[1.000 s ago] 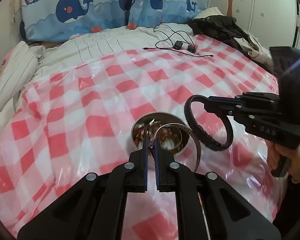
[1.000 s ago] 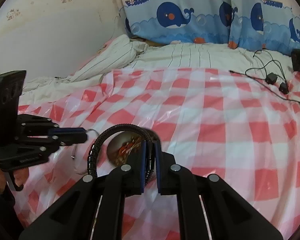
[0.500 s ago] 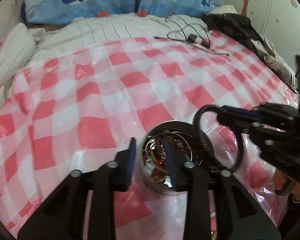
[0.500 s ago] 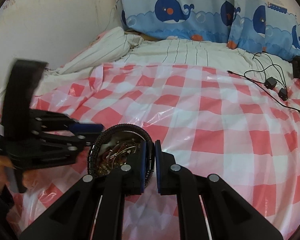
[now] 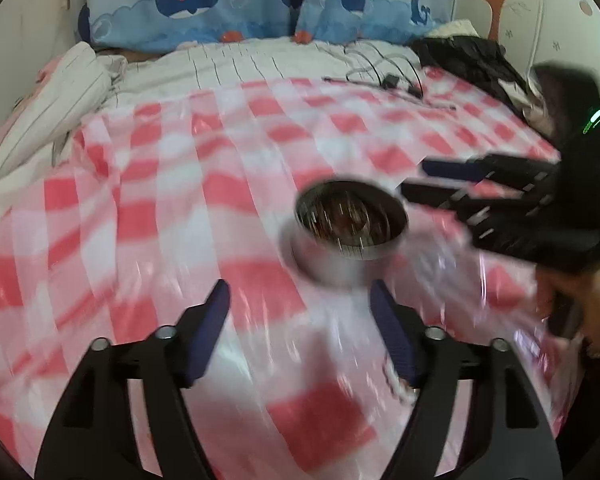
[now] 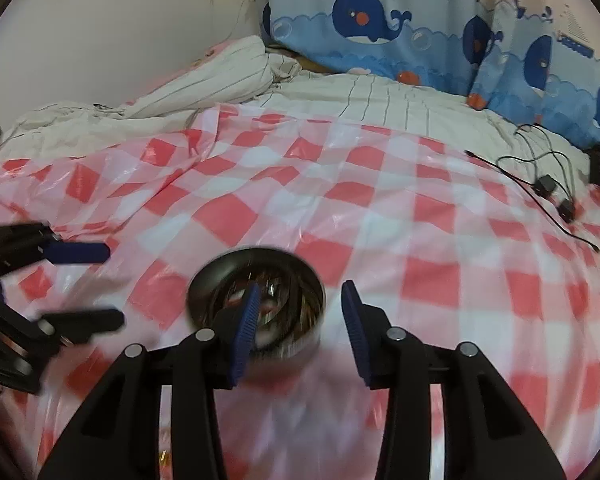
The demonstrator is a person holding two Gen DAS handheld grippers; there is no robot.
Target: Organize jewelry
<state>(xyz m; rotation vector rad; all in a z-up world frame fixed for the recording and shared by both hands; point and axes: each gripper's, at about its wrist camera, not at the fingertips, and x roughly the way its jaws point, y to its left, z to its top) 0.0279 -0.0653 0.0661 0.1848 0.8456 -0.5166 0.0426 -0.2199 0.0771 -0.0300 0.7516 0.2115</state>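
A round metal tin (image 5: pixel 350 228) holding a tangle of jewelry stands on the red-and-white checked plastic sheet (image 5: pixel 160 200); it also shows in the right wrist view (image 6: pixel 260 304). My left gripper (image 5: pixel 300 312) is open and empty, just short of the tin. My right gripper (image 6: pixel 298 304) is open and empty, its left finger over the tin's near rim. Each gripper appears in the other's view, the right one (image 5: pixel 440 178) beside the tin and the left one (image 6: pixel 108 284) to its left. Motion blur hides the contents' detail.
A black cable with small plugs (image 6: pixel 548 188) lies at the far side of the sheet. Dark clothing (image 5: pixel 468 60) is piled at the back right. A striped duvet (image 6: pixel 204 80) and whale-print pillows (image 5: pixel 260 4) lie behind.
Both grippers opened. The black ring held by the right gripper and the bangle held by the left are gone from the fingers. Both grippers pulled back from the tin.
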